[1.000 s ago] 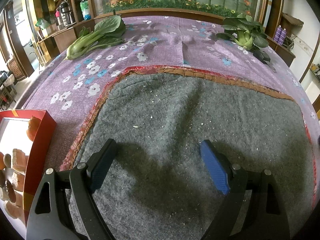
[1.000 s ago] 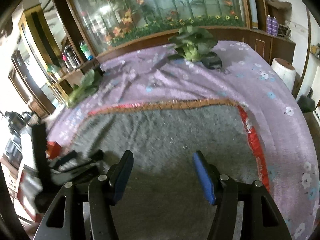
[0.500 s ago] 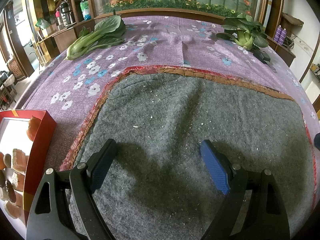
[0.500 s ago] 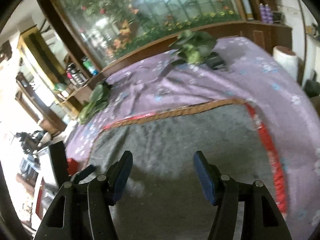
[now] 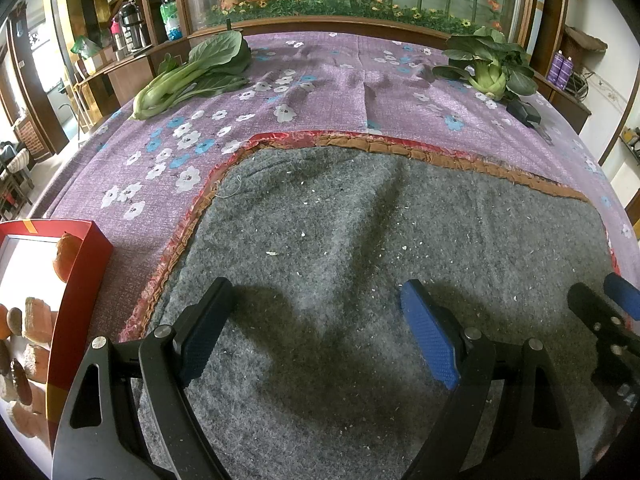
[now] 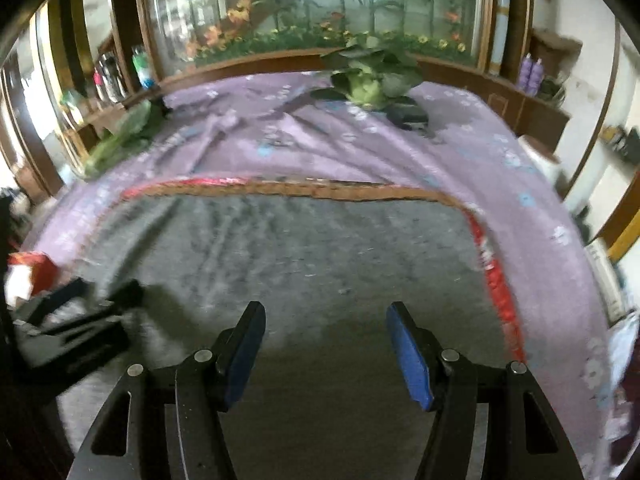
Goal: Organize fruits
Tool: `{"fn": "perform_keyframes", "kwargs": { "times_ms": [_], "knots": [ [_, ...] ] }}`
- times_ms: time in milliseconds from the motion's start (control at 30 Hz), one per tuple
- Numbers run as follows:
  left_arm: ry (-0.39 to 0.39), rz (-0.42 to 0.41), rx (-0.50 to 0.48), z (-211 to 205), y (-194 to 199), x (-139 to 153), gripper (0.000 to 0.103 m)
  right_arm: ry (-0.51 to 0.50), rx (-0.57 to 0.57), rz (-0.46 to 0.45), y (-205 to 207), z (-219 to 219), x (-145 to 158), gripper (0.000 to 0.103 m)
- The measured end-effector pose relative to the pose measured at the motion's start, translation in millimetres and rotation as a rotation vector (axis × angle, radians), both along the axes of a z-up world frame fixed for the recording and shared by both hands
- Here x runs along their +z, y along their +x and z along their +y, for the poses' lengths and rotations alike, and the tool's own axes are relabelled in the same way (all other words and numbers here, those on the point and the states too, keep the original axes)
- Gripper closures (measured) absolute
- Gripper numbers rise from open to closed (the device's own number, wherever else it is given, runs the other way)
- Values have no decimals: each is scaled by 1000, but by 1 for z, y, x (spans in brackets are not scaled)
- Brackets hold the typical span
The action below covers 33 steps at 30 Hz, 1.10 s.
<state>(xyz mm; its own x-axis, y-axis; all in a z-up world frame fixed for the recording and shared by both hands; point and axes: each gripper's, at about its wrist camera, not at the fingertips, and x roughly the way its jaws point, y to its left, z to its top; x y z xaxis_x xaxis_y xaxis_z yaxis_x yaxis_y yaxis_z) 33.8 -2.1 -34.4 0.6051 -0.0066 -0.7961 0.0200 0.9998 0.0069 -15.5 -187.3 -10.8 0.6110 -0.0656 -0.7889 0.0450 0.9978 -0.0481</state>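
A red box stands at the left table edge in the left wrist view, with an orange fruit at its far end and several brownish pieces inside. My left gripper is open and empty over the grey felt mat, to the right of the box. My right gripper is open and empty over the same mat; its fingers show at the right edge of the left wrist view. The box and the left gripper appear blurred at the left of the right wrist view.
A purple flowered cloth covers the table. A bok choy lies at the far left and a leafy green vegetable at the far right, beside a dark object. A wooden cabinet ledge runs behind.
My right gripper has swung and moved in beside the left gripper, so its fingers now show at the right edge of the left wrist view. The left gripper has stayed still.
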Motion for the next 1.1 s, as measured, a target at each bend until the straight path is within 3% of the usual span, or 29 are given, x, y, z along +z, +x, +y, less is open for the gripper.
{"fn": "perform_keyframes", "kwargs": {
  "times_ms": [167, 500, 1100],
  "knots": [
    [0, 0, 0, 0, 0, 0, 16, 13, -7, 26, 7, -4, -14, 41],
    [0, 0, 0, 0, 0, -1, 16, 38, -7, 0, 6, -4, -17, 32],
    [0, -1, 0, 0, 1, -1, 16, 40, -5, 1, 6, -2, -18, 28]
  ]
}}
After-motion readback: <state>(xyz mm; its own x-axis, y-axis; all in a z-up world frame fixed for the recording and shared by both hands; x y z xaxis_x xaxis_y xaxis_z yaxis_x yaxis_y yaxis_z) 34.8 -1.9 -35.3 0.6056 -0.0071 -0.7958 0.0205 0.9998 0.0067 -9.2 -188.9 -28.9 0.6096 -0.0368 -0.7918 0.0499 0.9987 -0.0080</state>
